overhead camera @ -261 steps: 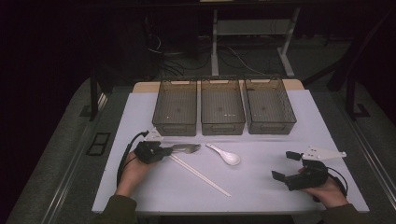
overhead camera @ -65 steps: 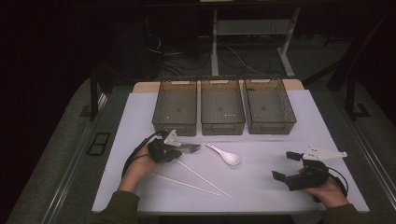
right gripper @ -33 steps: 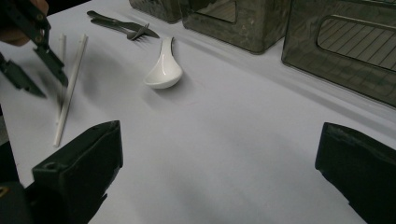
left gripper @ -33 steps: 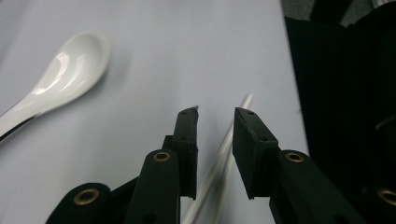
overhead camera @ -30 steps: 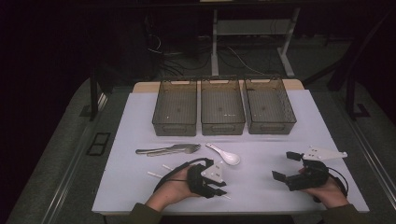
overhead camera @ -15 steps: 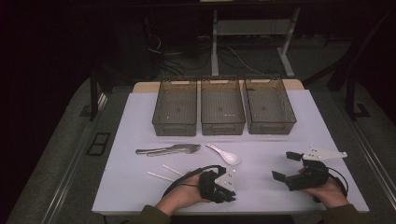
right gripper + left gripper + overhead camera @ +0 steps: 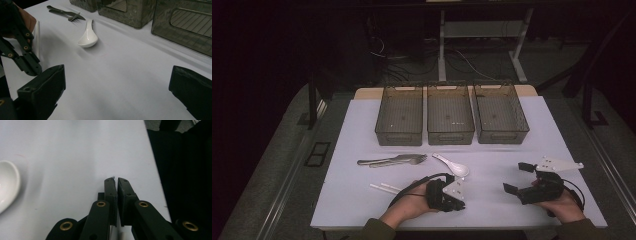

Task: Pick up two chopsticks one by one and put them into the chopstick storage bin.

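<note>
Step, my read: grabbing chopsticks (image 7: 384, 188), lying near bench front edge. Left tool (image 7: 117, 179) on their right end, jaws just been closing, now together; stick between them, cannot tell. Right tool (image 7: 519, 177) agape, front right corner. Next: lift gently, confirm hold, carry to bins (image 7: 450, 136) at back edge.

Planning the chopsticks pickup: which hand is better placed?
Left. The left gripper sits at the chopsticks' end, fingers shut; whether they grip is unclear. The right gripper rests open, farther off.

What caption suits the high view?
Left gripper shut on white chopsticks near the front table edge; right gripper open.
</note>
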`<action>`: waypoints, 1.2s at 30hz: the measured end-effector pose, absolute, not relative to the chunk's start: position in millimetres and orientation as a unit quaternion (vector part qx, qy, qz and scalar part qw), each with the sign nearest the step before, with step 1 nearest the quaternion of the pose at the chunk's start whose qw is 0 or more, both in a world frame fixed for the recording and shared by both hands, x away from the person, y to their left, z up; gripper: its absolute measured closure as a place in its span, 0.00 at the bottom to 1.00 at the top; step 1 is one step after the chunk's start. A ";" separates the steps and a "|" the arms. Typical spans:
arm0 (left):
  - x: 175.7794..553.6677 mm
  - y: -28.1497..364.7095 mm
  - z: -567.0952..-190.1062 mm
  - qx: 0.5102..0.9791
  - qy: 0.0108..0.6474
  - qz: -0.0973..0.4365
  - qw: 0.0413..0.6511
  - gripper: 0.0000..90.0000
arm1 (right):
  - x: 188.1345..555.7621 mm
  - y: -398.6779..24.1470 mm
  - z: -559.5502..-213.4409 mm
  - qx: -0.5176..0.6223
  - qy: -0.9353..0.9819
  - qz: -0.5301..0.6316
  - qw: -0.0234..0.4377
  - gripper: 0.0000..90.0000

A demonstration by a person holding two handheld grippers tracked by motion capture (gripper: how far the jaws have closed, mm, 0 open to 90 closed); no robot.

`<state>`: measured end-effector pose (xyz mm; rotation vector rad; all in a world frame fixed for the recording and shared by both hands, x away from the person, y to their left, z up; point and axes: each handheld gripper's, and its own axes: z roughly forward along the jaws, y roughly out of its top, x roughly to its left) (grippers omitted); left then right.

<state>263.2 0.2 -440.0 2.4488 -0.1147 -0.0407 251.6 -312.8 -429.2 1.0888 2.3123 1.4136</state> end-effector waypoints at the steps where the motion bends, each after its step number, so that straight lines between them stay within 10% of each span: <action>1: 266.4 -0.1 -439.4 0.941 -0.035 -0.013 0.336 0.95 | 251.7 -312.8 -429.2 0.371 0.787 0.481 0.110 0.01; 26: 329.8 19.6 -441.0 0.937 0.077 0.063 0.334 0.94 | 251.6 -313.6 -428.9 0.371 0.786 0.482 0.109 0.01; 36: 322.5 58.4 -424.9 0.927 0.101 0.052 0.356 0.77 | 251.1 -314.1 -428.5 0.371 0.785 0.484 0.109 0.01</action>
